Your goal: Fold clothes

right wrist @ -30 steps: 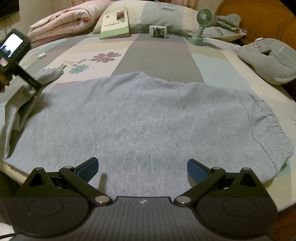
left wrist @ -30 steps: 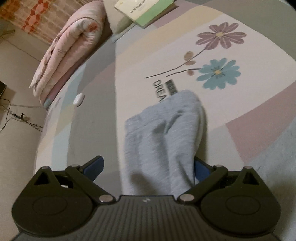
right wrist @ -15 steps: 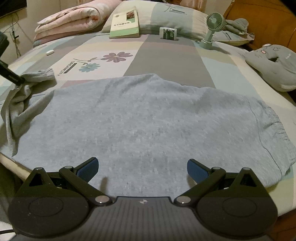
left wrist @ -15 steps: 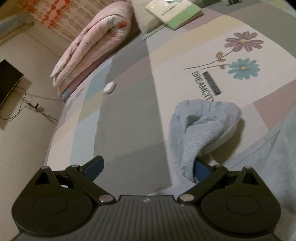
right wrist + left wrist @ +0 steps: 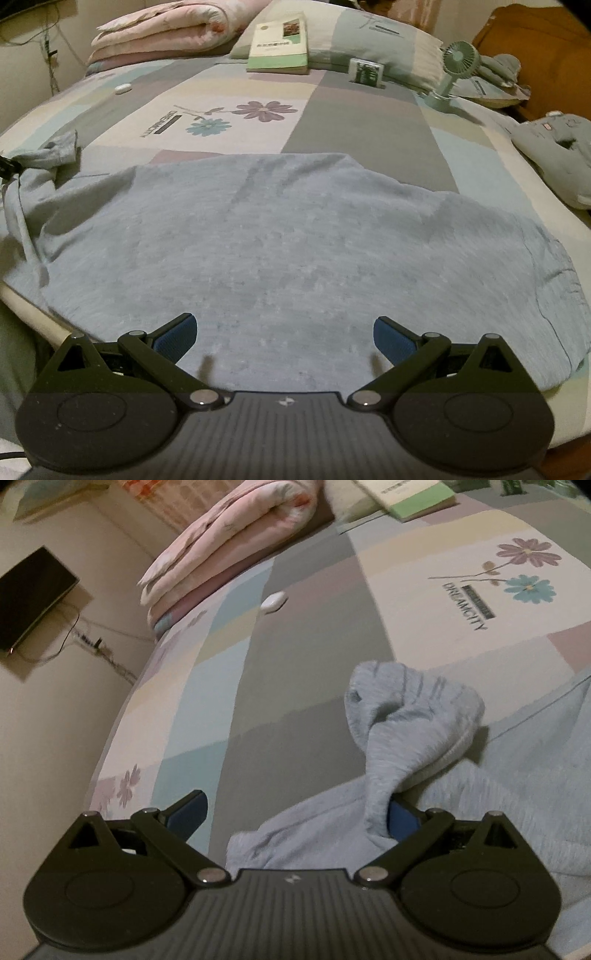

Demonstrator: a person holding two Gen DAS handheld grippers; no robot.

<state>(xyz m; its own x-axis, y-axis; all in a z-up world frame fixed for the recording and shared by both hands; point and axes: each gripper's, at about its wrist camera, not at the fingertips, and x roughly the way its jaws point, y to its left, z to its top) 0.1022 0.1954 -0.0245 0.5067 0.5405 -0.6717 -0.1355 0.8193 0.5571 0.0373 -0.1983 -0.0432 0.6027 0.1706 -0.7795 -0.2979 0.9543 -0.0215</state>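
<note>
Now one grey sweatshirt [image 5: 288, 251] covers the bed [image 5: 362, 122]; both grippers gape, its sleeve [image 5: 402, 734] draped over left gripper [image 5: 295, 812]; right gripper [image 5: 284, 336] empty.

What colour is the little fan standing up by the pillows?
The fan is pale mint green, seen best in the right wrist view.

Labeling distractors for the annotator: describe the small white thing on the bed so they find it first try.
Start at the folded pink quilt at the bed's head. Just below it, on the patchwork bedsheet left of the printed flowers, lies a small white oval case. It is the only white, hard, pebble-shaped item there; everything nearby is fabric or print.
</note>
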